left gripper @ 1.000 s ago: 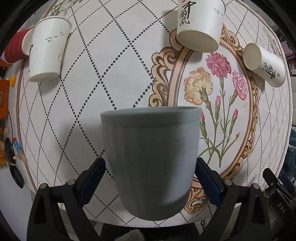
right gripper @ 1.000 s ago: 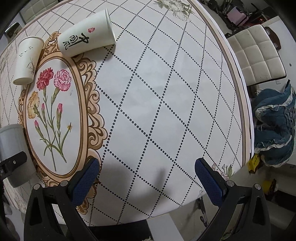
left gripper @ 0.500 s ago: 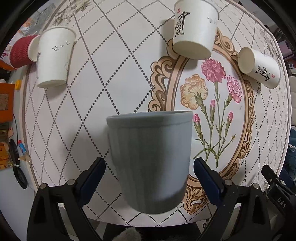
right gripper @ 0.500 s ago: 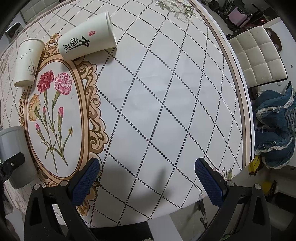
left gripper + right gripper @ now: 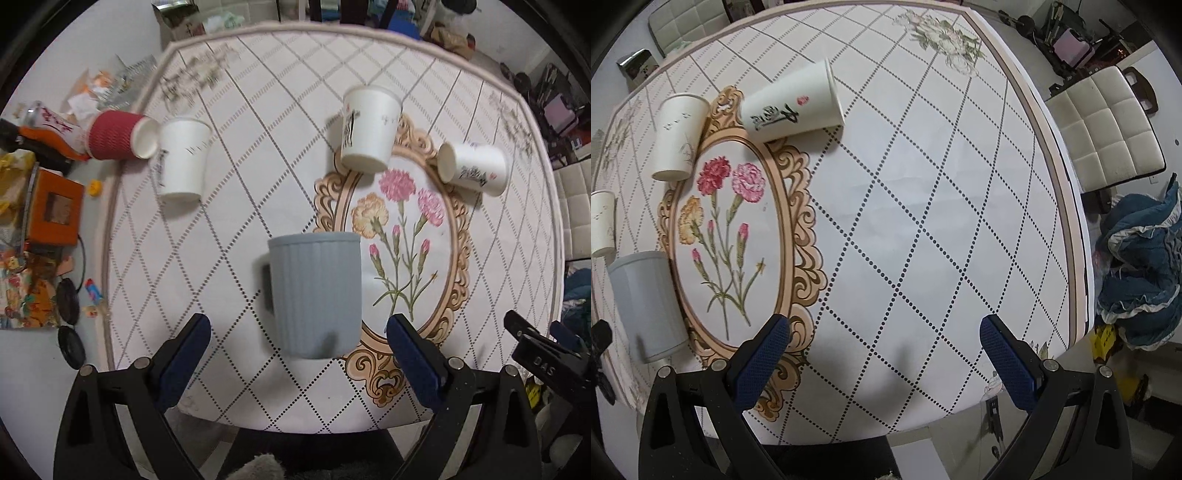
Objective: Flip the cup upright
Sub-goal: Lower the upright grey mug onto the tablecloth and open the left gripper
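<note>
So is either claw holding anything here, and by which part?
Nothing is held. The left claw is open, its fingers apart from the grey cup standing on the table; the right claw is open and empty.

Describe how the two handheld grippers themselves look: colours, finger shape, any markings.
Both match: the left gripper and right gripper have black angular frames with silver screws, and each finger ends in a dark blue textured pad. No cables or sleeves show. A black part reads "DAS".
</note>
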